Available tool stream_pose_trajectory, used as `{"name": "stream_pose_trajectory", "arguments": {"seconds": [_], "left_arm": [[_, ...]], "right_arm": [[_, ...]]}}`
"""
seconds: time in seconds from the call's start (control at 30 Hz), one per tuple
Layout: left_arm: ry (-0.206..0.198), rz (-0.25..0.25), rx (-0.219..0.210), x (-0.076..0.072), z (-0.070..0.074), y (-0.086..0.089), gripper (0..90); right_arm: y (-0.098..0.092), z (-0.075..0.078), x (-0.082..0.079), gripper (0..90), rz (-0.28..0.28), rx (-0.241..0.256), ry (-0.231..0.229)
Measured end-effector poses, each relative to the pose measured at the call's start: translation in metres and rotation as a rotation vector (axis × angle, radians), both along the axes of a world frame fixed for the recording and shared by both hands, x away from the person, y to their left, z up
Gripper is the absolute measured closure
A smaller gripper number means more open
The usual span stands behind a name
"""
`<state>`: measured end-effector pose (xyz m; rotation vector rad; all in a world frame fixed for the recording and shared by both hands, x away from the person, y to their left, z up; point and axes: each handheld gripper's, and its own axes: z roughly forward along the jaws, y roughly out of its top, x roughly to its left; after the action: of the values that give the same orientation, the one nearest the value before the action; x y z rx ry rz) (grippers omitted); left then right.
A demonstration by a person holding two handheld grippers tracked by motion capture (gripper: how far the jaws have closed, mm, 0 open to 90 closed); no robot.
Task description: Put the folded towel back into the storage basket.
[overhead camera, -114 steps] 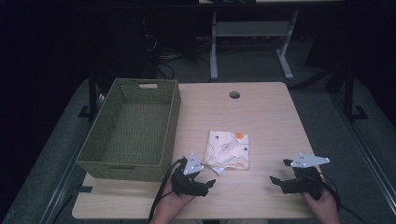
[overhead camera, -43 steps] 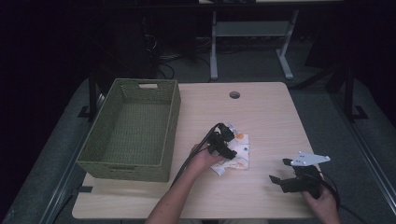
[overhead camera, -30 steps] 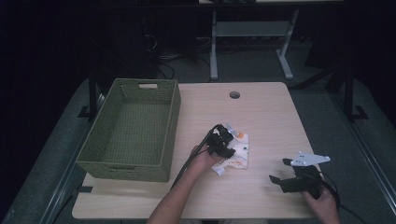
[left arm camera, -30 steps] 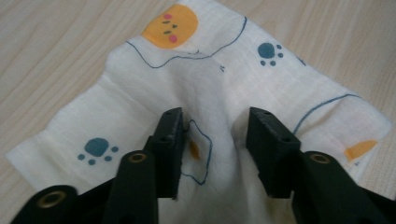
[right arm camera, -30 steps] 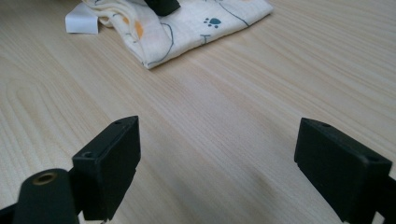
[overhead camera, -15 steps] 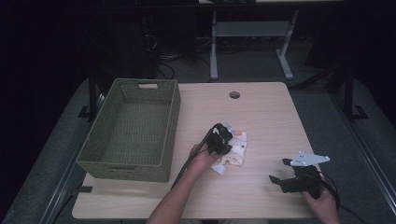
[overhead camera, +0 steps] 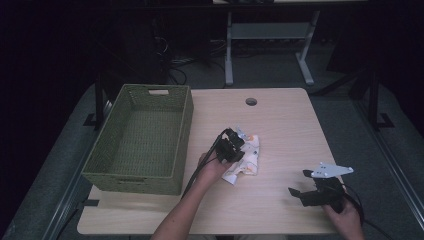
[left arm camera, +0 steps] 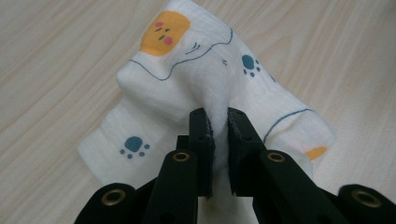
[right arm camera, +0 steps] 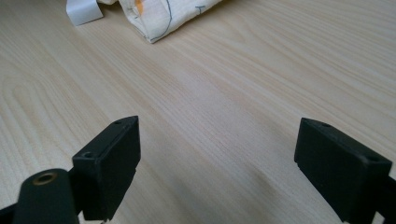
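Light wood table (overhead camera: pixel 280 120) in a dark room, green basket (overhead camera: pixel 142 137) at 9 o'clock. Left gripper (left arm camera: pixel 217 121) has its jaws pinching a bunched fold of the paw-print cloth (left arm camera: pixel 187 74) near table center. Right gripper (right arm camera: pixel 217 163) sits at 5 o'clock, jaws spread wide.

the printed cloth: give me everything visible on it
The cloth is white, soft, crinkled fabric printed with blue paw marks, thin blue lines and orange animal faces. It lies bunched on the wooden table, right of the green basket. The left gripper is shut on a raised fold at its middle.
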<state>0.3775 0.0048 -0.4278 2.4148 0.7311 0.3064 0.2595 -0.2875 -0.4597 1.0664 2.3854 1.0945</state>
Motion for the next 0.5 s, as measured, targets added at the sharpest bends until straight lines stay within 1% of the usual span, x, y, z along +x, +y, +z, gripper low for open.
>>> {"name": "stream_pose_trajectory", "arguments": {"seconds": [0.03, 0.07, 0.1, 0.13, 0.2, 0.23, 0.27, 0.3, 0.37, 0.4, 0.43, 0.47, 0.5], "left_arm": [[0.000, 0.000, 0.000, 0.000, 0.000, 0.000, 82.4], [-0.002, -0.001, -0.008, -0.002, 0.004, 0.000, 82.4], [-0.002, -0.001, -0.008, -0.002, 0.004, 0.000, 82.4], [-0.005, -0.004, -0.011, -0.005, 0.008, 0.000, 82.4], [-0.010, -0.012, -0.011, -0.006, 0.011, 0.001, 82.4], [-0.013, -0.008, -0.019, -0.007, 0.013, 0.001, 82.4], [-0.014, -0.013, -0.025, -0.008, 0.016, 0.002, 82.4], [-0.011, -0.015, -0.048, -0.010, 0.020, 0.004, 82.4], [-0.009, -0.017, -0.048, -0.010, 0.023, 0.005, 82.4], [-0.005, -0.020, -0.056, -0.011, 0.026, 0.006, 82.4], [-0.005, -0.020, -0.056, -0.011, 0.026, 0.006, 82.4], [-0.004, -0.020, -0.071, -0.012, 0.031, 0.008, 82.3], [-0.004, -0.020, -0.071, -0.012, 0.031, 0.008, 82.3]], "right_arm": [[0.000, 0.000, 0.000, 14.1, 0.000, 0.000, 0.000], [0.000, 0.000, 0.000, 14.1, -0.002, -0.002, 0.000], [0.000, 0.000, 0.000, 14.1, -0.002, -0.002, 0.000], [0.000, 0.000, 0.000, 14.1, -0.003, -0.003, 0.000], [0.000, 0.000, 0.000, 14.1, -0.003, -0.003, 0.000], [0.000, 0.000, 0.000, 14.1, -0.003, -0.004, -0.001], [0.000, 0.000, 0.000, 14.1, -0.003, -0.004, 0.000], [0.000, 0.000, 0.000, 14.1, -0.003, -0.003, 0.000], [0.000, 0.000, 0.000, 14.1, -0.003, -0.003, -0.001], [0.000, 0.000, 0.000, 14.1, -0.004, -0.001, 0.000], [0.000, 0.000, 0.000, 14.1, -0.004, -0.001, 0.000], [0.001, 0.000, 0.000, 14.1, -0.006, -0.004, 0.002], [0.001, 0.000, 0.000, 14.1, -0.006, -0.004, 0.002]]}}
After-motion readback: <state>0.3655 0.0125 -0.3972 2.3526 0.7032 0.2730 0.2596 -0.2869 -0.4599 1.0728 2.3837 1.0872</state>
